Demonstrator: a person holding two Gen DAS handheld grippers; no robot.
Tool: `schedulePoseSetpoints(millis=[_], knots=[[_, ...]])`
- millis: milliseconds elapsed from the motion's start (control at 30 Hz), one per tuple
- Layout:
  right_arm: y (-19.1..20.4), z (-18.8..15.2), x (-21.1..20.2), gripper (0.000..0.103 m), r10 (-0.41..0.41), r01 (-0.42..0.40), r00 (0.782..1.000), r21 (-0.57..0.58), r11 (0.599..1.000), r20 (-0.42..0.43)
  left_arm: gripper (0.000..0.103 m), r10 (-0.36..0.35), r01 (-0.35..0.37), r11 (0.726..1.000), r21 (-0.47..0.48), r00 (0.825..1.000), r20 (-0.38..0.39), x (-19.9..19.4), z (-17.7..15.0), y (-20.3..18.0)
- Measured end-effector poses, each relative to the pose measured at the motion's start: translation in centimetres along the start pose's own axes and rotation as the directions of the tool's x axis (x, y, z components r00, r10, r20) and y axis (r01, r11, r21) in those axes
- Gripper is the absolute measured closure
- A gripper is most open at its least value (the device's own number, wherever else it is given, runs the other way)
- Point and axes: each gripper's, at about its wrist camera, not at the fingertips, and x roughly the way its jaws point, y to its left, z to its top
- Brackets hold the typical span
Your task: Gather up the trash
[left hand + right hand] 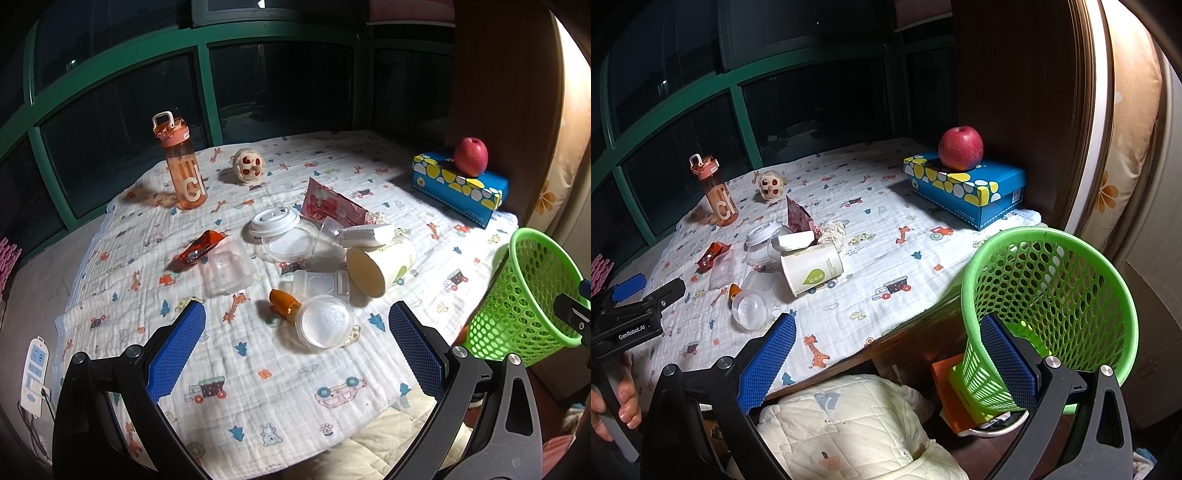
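Observation:
Trash lies in a heap mid-table: a tipped paper cup, a white cup lid, clear plastic tubs, a clear dome lid, an orange wrapper, a pink packet and an orange scrap. My left gripper is open and empty, just short of the dome lid. My right gripper is open beside the green mesh basket, its right finger against the basket's wall.
An orange water bottle, a small plush toy and a blue patterned box with a red apple stand further back on the printed cloth. A quilted cushion lies below the table edge. Dark windows are behind.

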Motion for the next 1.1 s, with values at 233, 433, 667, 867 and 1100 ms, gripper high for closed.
schedulePoseSetpoints(millis=[233, 433, 667, 867, 1100], knots=[[0.2, 0.3, 0.7, 0.006, 0.002, -0.002, 1.0, -0.009, 1.0, -0.006, 0.005, 0.007, -0.007, 1.0, -0.004, 1.0, -0.019, 1.3, 0.6, 0.1], [0.6, 0.8, 1.6, 0.006, 0.004, -0.005, 1.0, -0.025, 1.0, -0.011, 0.005, 0.019, -0.019, 1.0, 0.002, 1.0, -0.022, 2.0, 1.2, 0.3], [1.3, 1.7, 3.0, 0.006, 0.024, -0.025, 0.999, -0.054, 0.998, -0.03, 0.005, 0.044, -0.044, 0.999, -0.006, 0.999, -0.022, 2.6, 2.1, 1.2], [2.2, 2.6, 4.4, 0.006, 0.051, -0.054, 0.998, -0.08, 0.995, -0.043, 0.005, 0.068, -0.069, 0.997, -0.027, 0.997, -0.023, 3.3, 3.0, 2.6], [3.7, 4.0, 6.2, 0.006, 0.089, -0.094, 0.994, -0.105, 0.99, -0.058, 0.005, 0.091, -0.092, 0.995, -0.047, 0.996, -0.024, 4.1, 3.8, 4.2]])
